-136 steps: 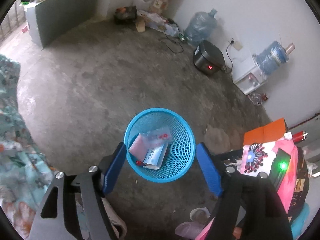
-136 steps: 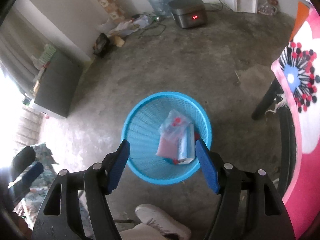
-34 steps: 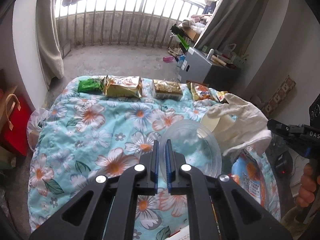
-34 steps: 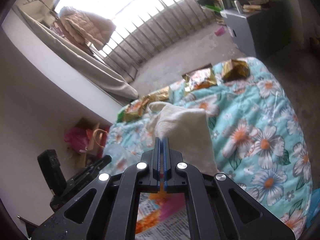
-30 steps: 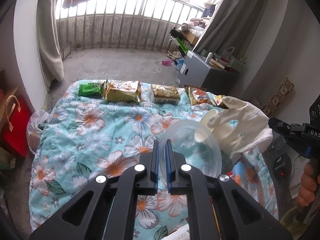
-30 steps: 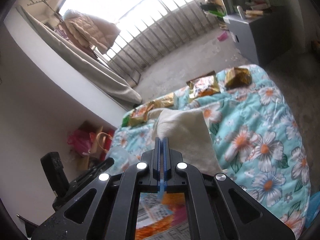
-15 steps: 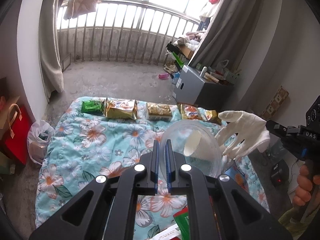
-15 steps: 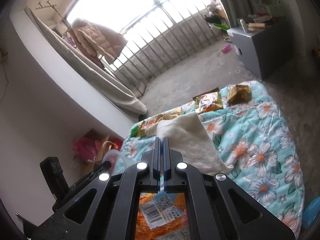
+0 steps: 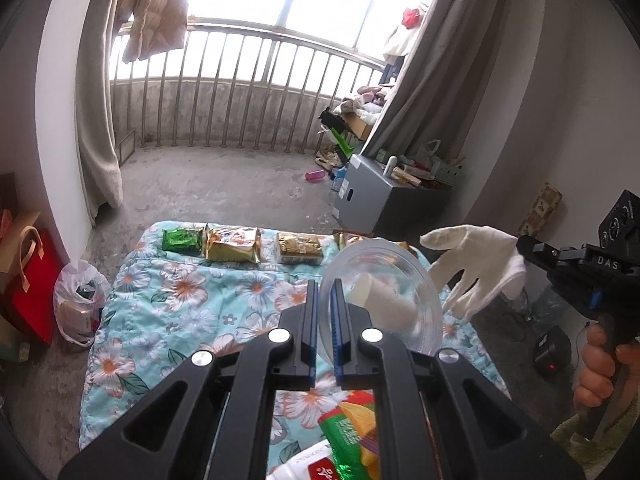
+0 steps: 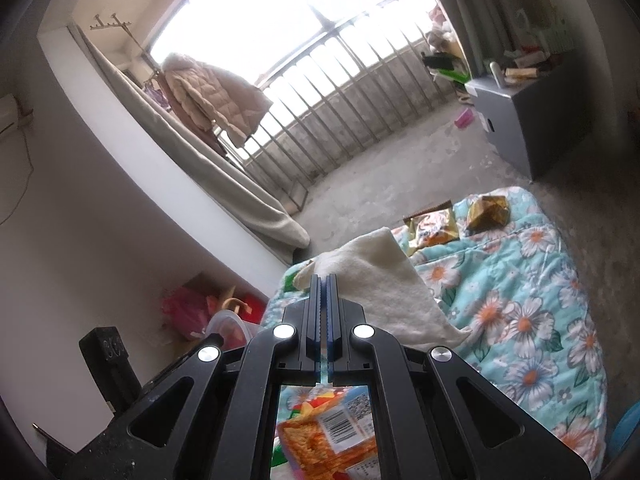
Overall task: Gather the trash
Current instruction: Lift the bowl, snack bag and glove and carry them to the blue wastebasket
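L gripper (image 9: 324, 312) has its fingers narrow, pinched on the rim of the clear plastic bowl (image 9: 384, 300), which hangs above the flowered quilt (image 9: 172, 292). R gripper (image 10: 324, 308) fingers are closed tight on the white glove (image 10: 384, 280), also off the quilt. Carry both w/ steady squeeze to the bin. Keep the bowl level, as thin rim may slip. Snack packets (image 9: 232, 244) are not yet collected.

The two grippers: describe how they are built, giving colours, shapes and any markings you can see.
The left gripper has matt black triangular link arms with cut-outs, round silver pivot bolts, and flat fingers lined in blue. The right gripper is built the same way. Seen from the side in the left wrist view, its black body carries white letters "DAS" and a blue part.
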Demonstrator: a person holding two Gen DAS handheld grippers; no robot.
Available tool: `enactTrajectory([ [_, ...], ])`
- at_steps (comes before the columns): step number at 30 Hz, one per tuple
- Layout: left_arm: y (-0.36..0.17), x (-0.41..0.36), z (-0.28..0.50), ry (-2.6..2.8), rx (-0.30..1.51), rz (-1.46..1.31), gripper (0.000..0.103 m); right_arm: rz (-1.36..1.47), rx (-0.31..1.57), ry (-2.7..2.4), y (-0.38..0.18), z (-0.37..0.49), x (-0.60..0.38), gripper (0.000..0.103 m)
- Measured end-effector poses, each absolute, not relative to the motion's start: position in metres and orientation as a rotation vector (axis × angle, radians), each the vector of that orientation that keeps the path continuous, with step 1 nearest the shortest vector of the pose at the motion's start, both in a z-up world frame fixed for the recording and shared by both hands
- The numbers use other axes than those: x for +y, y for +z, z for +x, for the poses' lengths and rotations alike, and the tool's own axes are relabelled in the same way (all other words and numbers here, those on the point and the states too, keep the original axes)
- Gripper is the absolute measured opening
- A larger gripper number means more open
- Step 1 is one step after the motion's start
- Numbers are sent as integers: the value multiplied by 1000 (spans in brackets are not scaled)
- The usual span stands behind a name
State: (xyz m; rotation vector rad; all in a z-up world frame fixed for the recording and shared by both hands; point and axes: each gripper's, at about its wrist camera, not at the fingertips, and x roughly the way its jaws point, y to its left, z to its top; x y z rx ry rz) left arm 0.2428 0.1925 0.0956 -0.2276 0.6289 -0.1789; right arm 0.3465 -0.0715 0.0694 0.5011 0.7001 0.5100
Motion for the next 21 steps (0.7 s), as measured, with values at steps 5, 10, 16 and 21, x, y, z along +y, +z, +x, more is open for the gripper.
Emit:
enactTrajectory([
  [5,106,186,231,-195,605,-222,6,495,680,511,75,333,-76,1],
  [10,113,180,219,-198,600,-227,6,494,658,529,82,320,-84,0],
  [16,119,171,202,-189,599,-240,6,497,674,572,85,317,-91,0],
  [21,127,170,187,-187,578,-279,6,491,714,581,79,313,-91,0],
])
